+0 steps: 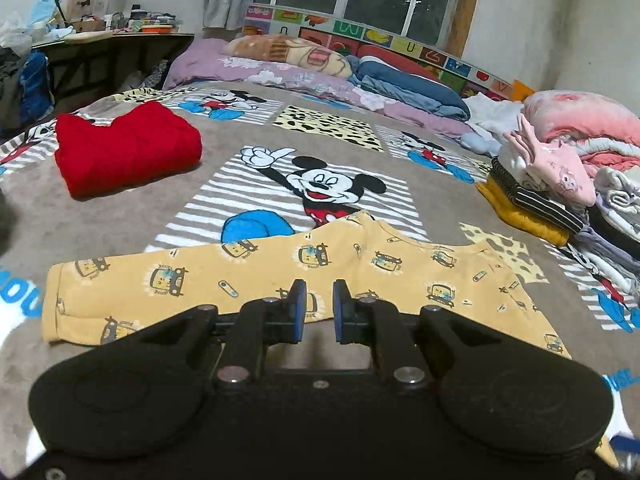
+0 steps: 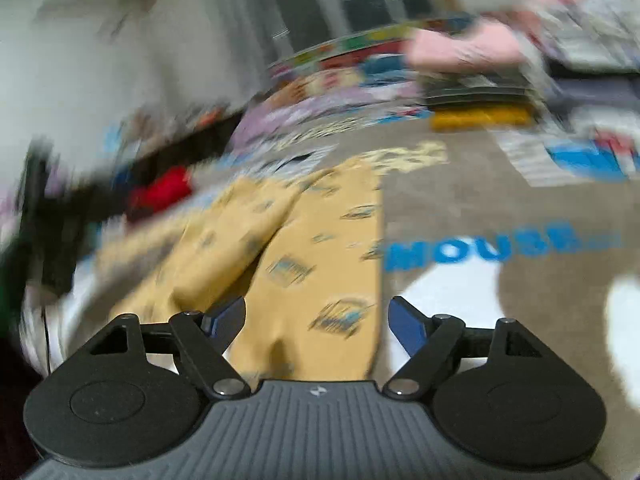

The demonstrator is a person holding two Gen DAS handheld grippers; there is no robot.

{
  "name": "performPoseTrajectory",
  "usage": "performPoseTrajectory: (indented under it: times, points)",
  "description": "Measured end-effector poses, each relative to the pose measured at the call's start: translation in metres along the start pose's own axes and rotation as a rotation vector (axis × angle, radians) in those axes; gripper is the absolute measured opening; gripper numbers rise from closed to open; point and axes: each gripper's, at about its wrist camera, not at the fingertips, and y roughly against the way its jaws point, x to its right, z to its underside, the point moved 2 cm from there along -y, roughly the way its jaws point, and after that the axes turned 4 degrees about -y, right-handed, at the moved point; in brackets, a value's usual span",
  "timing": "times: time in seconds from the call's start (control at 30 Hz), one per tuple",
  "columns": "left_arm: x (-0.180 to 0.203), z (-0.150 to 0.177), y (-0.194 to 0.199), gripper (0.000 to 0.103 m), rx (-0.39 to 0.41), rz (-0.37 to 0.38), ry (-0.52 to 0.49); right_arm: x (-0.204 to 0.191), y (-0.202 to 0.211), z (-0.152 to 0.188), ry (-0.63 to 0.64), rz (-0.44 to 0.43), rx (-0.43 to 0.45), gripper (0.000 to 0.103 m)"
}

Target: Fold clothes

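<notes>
Left gripper (image 1: 320, 300): nearest the left wrist camera; fingers drawn almost together with only a narrow slit between the blue pads (image 1: 299, 308), nothing pinched; it hangs above the garment's near edge.
Yellow printed garment (image 1: 256, 280): task item, spread flat across the blanket close in front of both grippers; one long leg or sleeve runs toward the left of the left wrist view, the wider body lies at right (which kind of garment it is cannot be told).
Right gripper (image 2: 318, 320): fingers spread wide, one on each side of a strip of the yellow cloth; pads not pressing on it, no grip seen. Right wrist view is heavily blurred.
Cartoon-mouse blanket (image 1: 224, 192): grey with striped panels, covers the bed beneath everything; blue lettering lies just beside the garment's right edge.
Red folded garment (image 1: 128, 148): on the blanket, far left, well apart from the yellow one.
Stack of folded clothes (image 1: 536, 200): right side of the bed; mustard piece at the bottom, dark striped above it, pink on top.
Pillows and bedding (image 1: 304, 60): along the headboard, below the window.
Cluttered desk (image 1: 100, 36): far left, beside the bed.
</notes>
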Motion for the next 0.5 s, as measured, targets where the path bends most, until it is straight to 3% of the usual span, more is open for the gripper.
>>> performPoseTrajectory:
  times: [0.17, 0.37, 0.5]
  points:
    - [0.006, 0.005, 0.010, 0.010, 0.002, 0.008, 0.011, 0.004, 0.005, 0.012, -0.131, 0.070, -0.027, 0.070]
    - [0.025, 0.017, 0.019, 0.010, -0.019, 0.029, 0.039, 0.023, 0.009, 0.017, -0.384, 0.065, 0.016, 0.066]
    - [0.046, 0.027, 0.018, 0.010, -0.041, 0.059, 0.029, 0.027, 0.001, 0.020, -0.416, 0.084, 0.025, 0.030]
